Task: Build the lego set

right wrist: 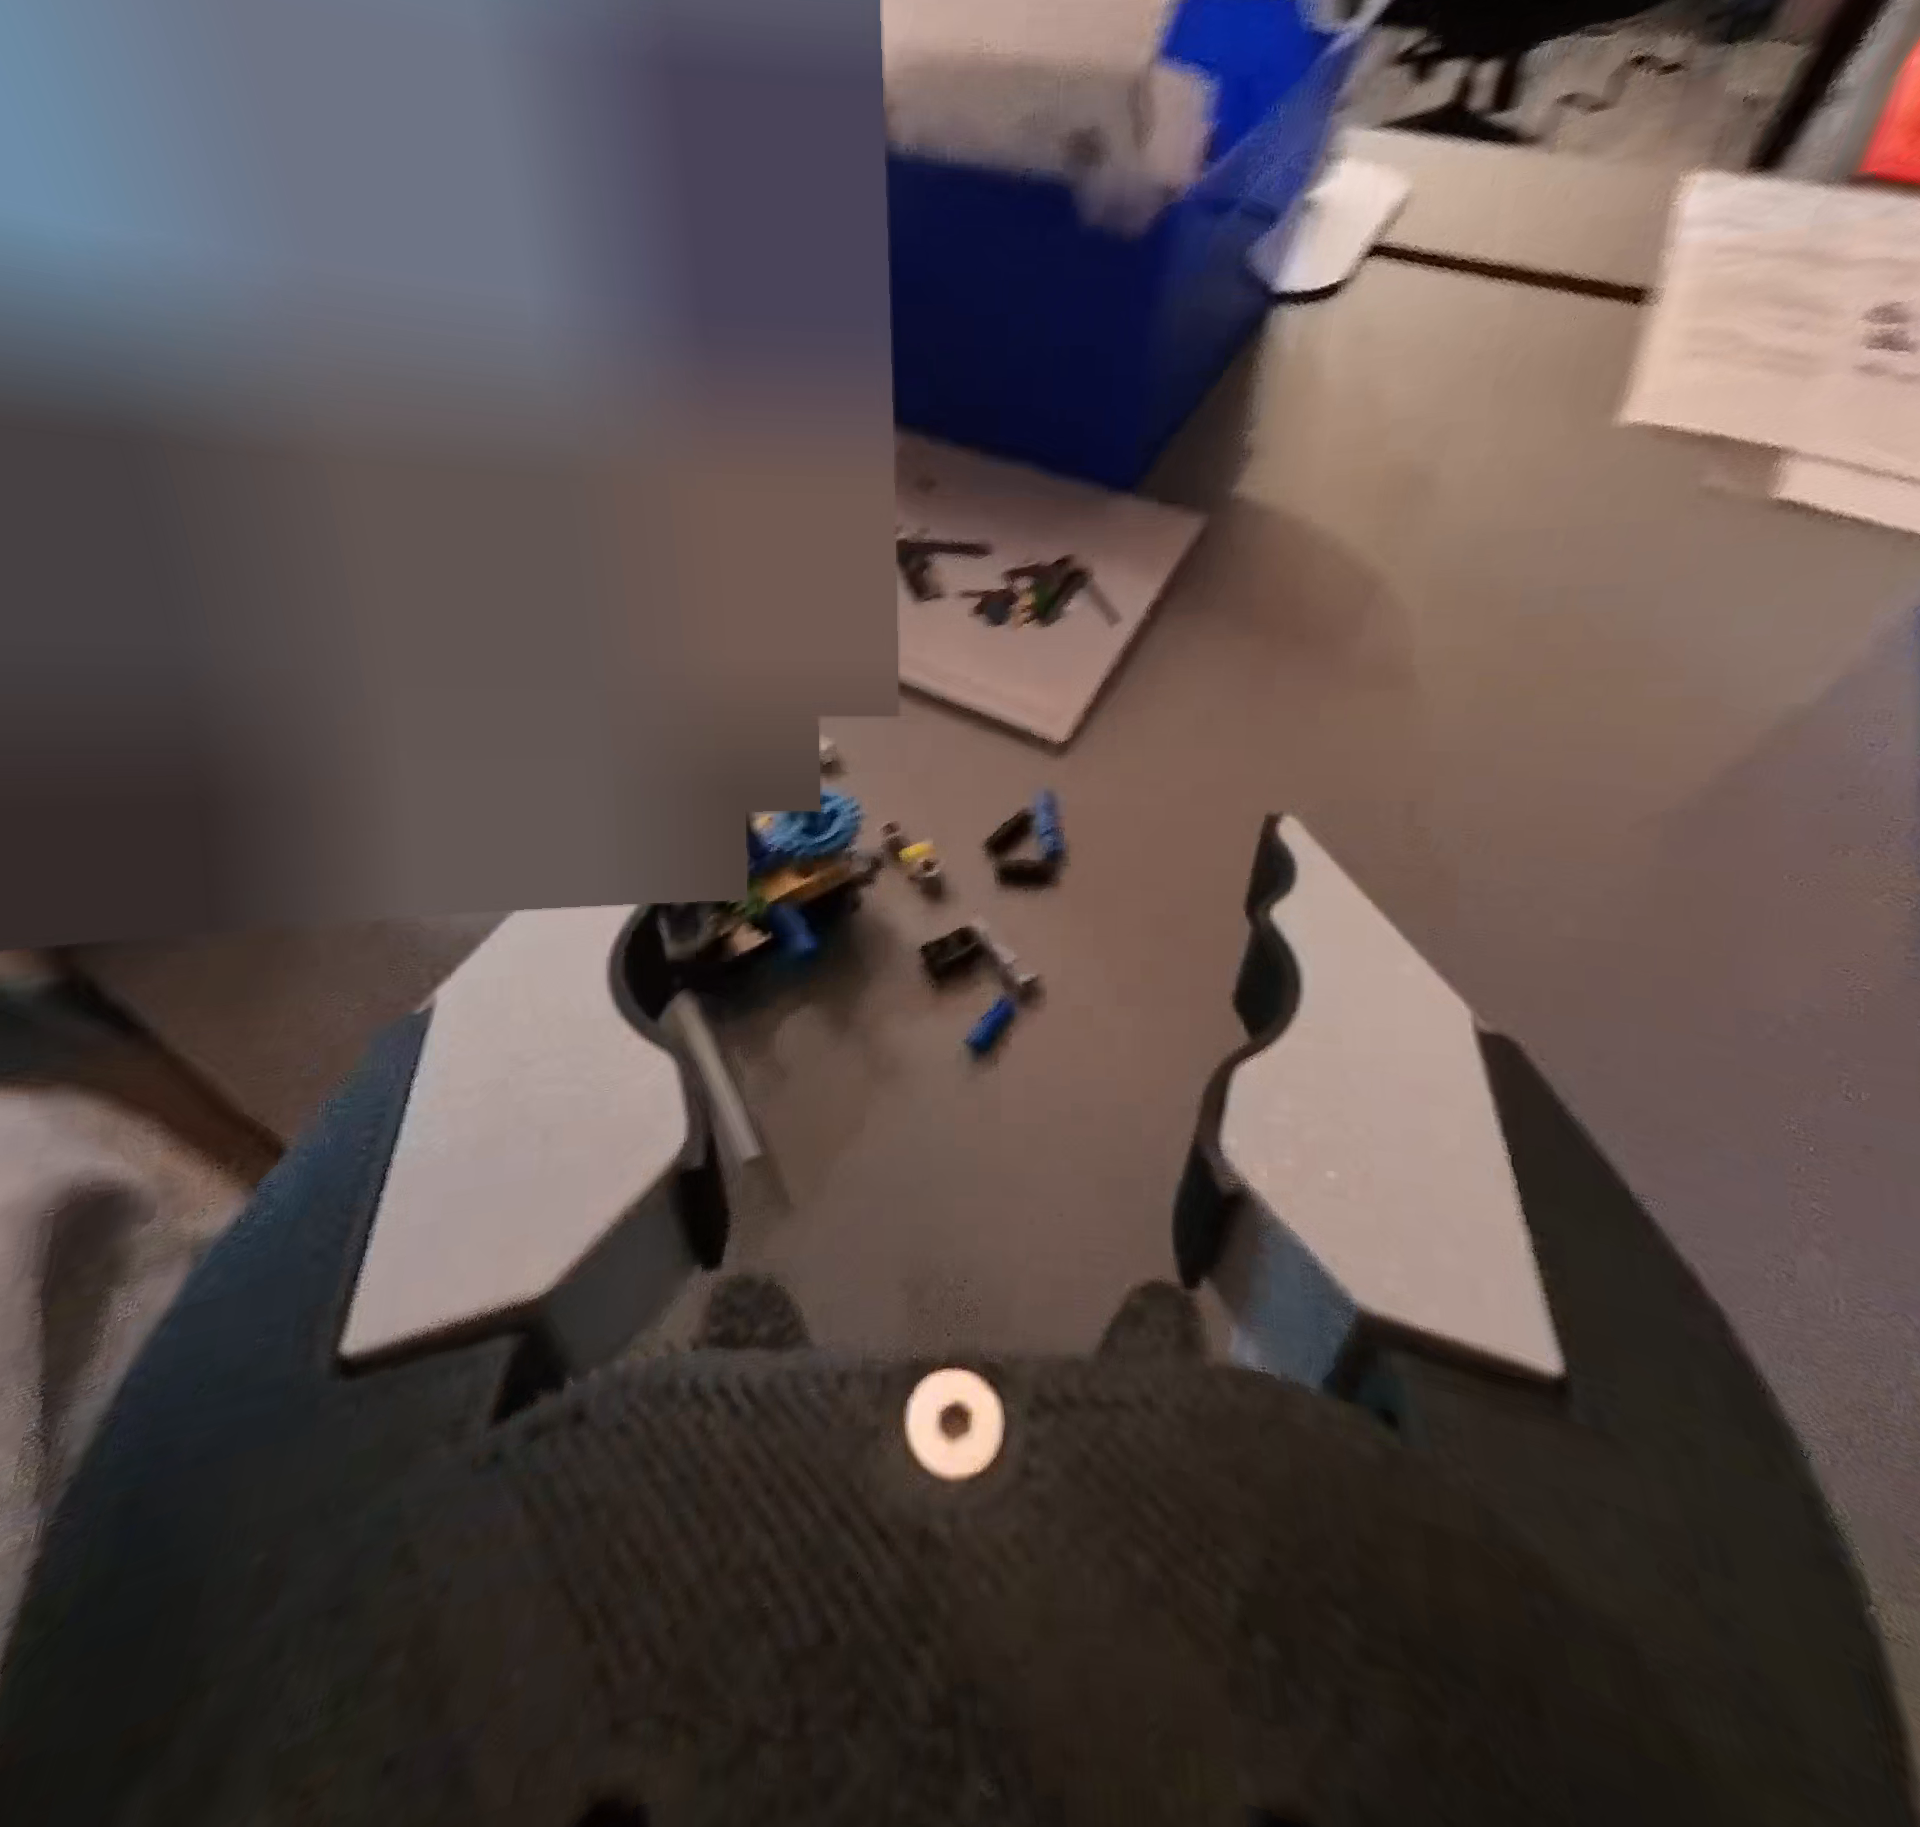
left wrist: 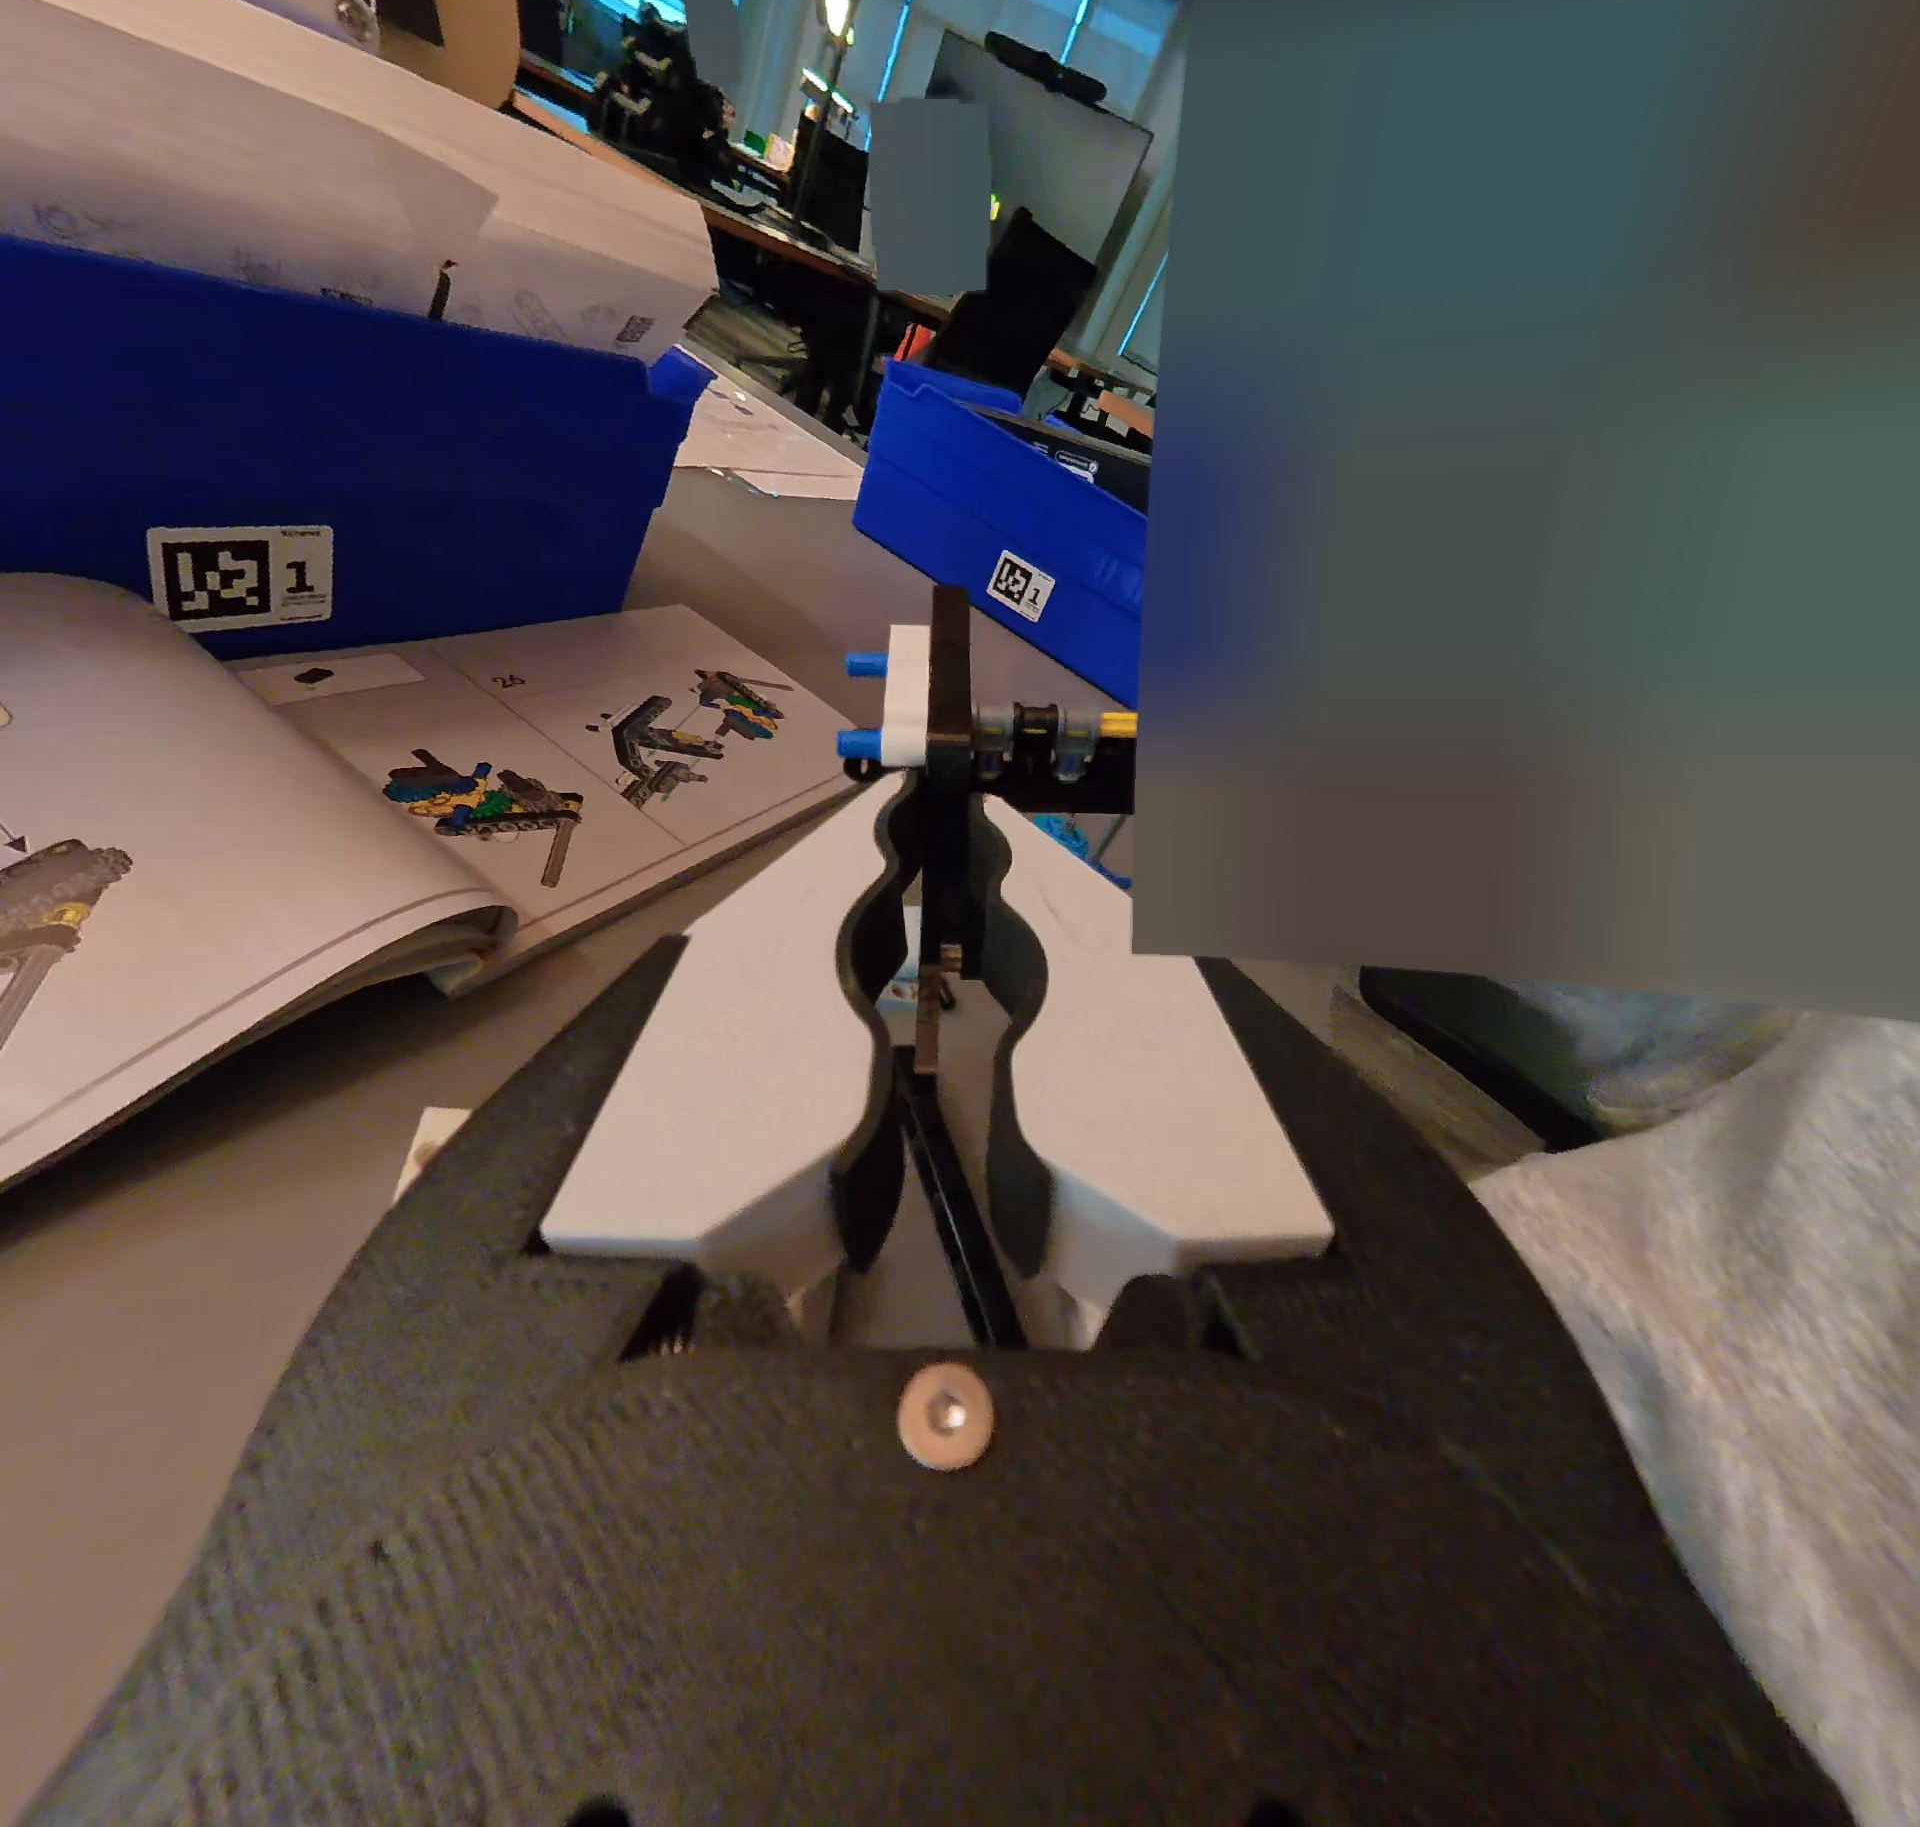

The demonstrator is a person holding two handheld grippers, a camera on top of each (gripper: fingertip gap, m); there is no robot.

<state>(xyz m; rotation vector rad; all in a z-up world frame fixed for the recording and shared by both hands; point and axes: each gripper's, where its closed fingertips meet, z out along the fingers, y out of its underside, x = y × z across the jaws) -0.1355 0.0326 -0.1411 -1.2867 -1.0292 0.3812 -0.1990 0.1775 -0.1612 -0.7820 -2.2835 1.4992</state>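
- A partly built lego assembly (left wrist: 940, 728) is seen clamped in the left claw (left wrist: 940, 811), its black beam pinched upright between the two closed fingers and raised above the counter (left wrist: 748, 551).
- A white piece with two blue pins is carried on the assembly's left side, and grey and yellow connectors are seen on its right; the rest is hidden behind a blurred patch.
- An open instruction booklet (left wrist: 436, 790) is laid flat on the counter to the left of the claw, with a blue bin (left wrist: 364, 447) stuffed with white paper just behind it.
- A second blue bin (left wrist: 997, 489) is set farther back, to the right.
- The right claw (right wrist: 940, 946) is held released, its fingers (right wrist: 1351, 1102) spread wide with nothing between them, above the grey counter.
- Loose lego pieces (right wrist: 987, 925), black, blue and yellow, are scattered on the counter ahead of the right claw, near the booklet's corner.
- A larger blue and yellow lego cluster (right wrist: 800, 873) is lying by the left finger's tip, partly hidden.
- The right wrist view is blurred, so finer detail cannot be told.
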